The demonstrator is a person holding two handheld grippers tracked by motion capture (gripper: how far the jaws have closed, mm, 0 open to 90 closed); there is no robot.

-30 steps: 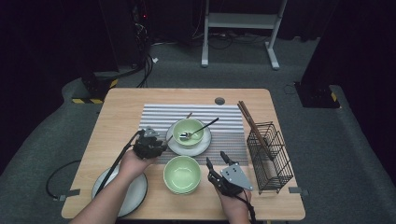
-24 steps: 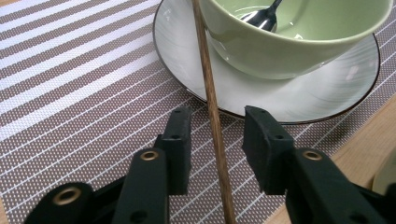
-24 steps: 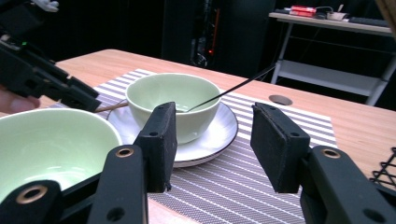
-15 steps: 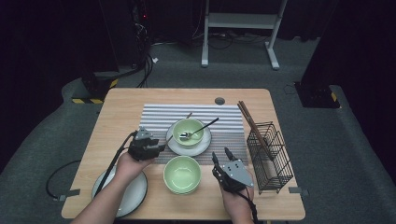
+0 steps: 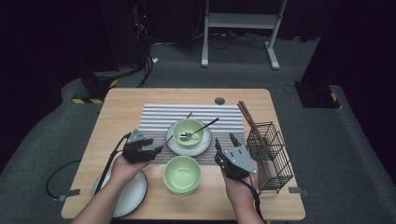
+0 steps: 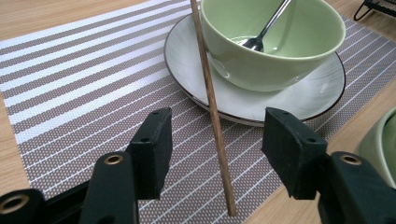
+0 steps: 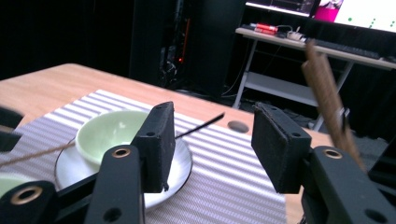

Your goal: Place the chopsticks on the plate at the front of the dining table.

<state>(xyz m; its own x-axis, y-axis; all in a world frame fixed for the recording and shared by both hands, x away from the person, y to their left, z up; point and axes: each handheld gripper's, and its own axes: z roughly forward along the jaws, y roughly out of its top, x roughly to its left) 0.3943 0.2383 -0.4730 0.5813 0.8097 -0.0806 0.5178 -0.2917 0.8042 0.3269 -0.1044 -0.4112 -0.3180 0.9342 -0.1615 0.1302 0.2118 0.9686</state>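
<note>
A wooden chopstick (image 6: pixel 205 70) leans on the rim of the white plate (image 6: pixel 289 100), its low end on the striped mat (image 6: pixel 70 93). My left gripper (image 6: pixel 215 149) straddles it, open; its jaws have just been opening and neither pad touches the stick. On the plate stands a green bowl (image 5: pixel 189 132) with a spoon (image 6: pixel 261 32) in it. In the high view the left gripper (image 5: pixel 148 150) sits left of that plate. My right gripper (image 5: pixel 225 148) hovers right of a second green bowl (image 5: pixel 182 173), open and empty, its jaws having just opened slightly.
A black wire basket (image 5: pixel 273 161) stands at the table's right with several chopsticks (image 5: pixel 250 123) leaning out of it. Another white plate (image 5: pixel 130 193) lies at the front left under my left forearm. A round hole (image 5: pixel 219 101) is near the table's far edge.
The left gripper's jaws have widened and drawn back slightly towards the front left. The right gripper has risen and moved up beside the front bowl.
</note>
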